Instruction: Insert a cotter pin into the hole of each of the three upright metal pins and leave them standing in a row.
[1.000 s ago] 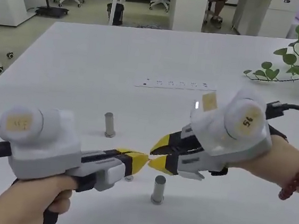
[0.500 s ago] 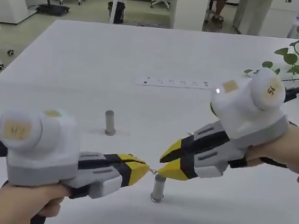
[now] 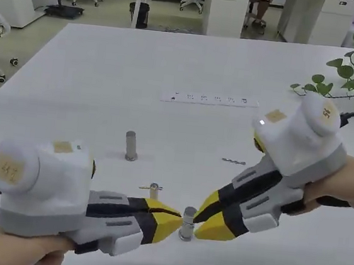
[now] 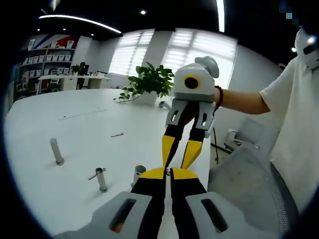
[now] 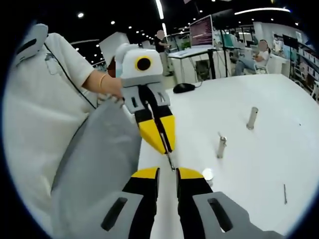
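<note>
Both claws dropped since half a second ago, and their tips now flank the top of the near metal pin [image 3: 186, 227] at 6 o'clock in the head view. We see the left claw [image 3: 171, 219] coming in from 9 o'clock, jaws pressed together on the held cotter pin [image 5: 169, 158]. Its free end pokes into the gap of the right claw [image 3: 209, 217], which enters from 2 o'clock with jaws slightly spread. The middle metal pin [image 3: 153, 192] stands at 10 o'clock of the near one with the fitted cotter pin [image 3: 145, 187] through its top. The far metal pin [image 3: 131, 145] is further along 10 o'clock, bare. The loose cotter pin [image 3: 233, 161] lies on the tabletop [image 3: 107, 74] at 1 o'clock of the near pin. All three metal pins stand upright.
</note>
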`<action>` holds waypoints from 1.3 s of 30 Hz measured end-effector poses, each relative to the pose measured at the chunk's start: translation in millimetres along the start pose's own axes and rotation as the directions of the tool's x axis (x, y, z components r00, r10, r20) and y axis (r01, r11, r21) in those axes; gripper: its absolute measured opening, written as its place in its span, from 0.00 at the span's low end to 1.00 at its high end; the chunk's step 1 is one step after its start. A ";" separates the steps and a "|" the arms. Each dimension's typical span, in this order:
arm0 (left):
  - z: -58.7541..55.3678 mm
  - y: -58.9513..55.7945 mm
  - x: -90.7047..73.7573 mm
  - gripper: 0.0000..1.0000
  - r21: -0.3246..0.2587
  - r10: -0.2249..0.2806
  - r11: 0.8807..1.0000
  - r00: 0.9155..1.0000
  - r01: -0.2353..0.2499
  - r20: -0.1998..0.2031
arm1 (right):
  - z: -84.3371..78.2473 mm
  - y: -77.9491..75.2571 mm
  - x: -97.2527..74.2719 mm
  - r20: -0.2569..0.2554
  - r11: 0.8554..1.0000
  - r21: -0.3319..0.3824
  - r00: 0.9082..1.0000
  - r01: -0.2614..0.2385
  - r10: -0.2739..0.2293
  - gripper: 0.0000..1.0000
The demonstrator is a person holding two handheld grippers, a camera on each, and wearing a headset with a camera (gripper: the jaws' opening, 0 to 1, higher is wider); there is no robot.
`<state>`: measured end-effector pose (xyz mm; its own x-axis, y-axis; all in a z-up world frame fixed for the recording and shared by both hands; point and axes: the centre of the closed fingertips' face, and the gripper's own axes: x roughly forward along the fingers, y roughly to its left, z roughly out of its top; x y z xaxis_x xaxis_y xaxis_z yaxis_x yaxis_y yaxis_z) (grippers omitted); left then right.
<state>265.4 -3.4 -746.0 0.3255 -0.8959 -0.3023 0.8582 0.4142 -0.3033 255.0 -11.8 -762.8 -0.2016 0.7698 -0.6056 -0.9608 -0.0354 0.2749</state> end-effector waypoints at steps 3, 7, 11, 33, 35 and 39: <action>-1.0 -4.2 0.4 0.00 0.008 -0.018 1.000 1.000 0.018 -0.005 | -0.3 3.6 1.0 0.004 1.000 0.004 1.000 -0.014 0.014 0.14; -1.0 -13.2 1.0 0.00 0.019 -0.054 0.998 0.999 0.054 -0.001 | -2.4 9.8 1.9 0.003 0.999 0.010 0.999 -0.048 0.048 0.14; -1.4 -17.8 1.1 0.00 0.026 -0.077 0.997 0.997 0.077 -0.001 | -4.5 14.3 2.6 0.002 0.997 0.019 0.997 -0.077 0.077 0.14; -2.4 -23.6 1.2 0.01 0.059 -0.096 0.994 0.995 0.096 0.004 | -5.2 23.7 4.6 -0.015 0.994 -0.052 0.995 -0.096 0.096 0.04; -2.8 -21.6 2.0 0.01 0.064 -0.080 0.995 0.997 0.080 0.004 | -5.3 23.9 4.9 -0.030 0.994 -0.065 0.996 -0.090 0.088 0.04; -3.8 -16.6 3.4 0.04 0.047 -0.052 0.998 0.999 0.052 0.012 | -8.0 19.4 4.4 -0.060 0.995 -0.068 0.996 -0.073 0.069 0.03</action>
<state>250.8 -12.7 -745.4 0.2852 -0.9182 -0.2748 0.8916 0.3594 -0.2756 233.9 -14.1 -766.2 -0.2788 0.7257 -0.6289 -0.9541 -0.1348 0.2675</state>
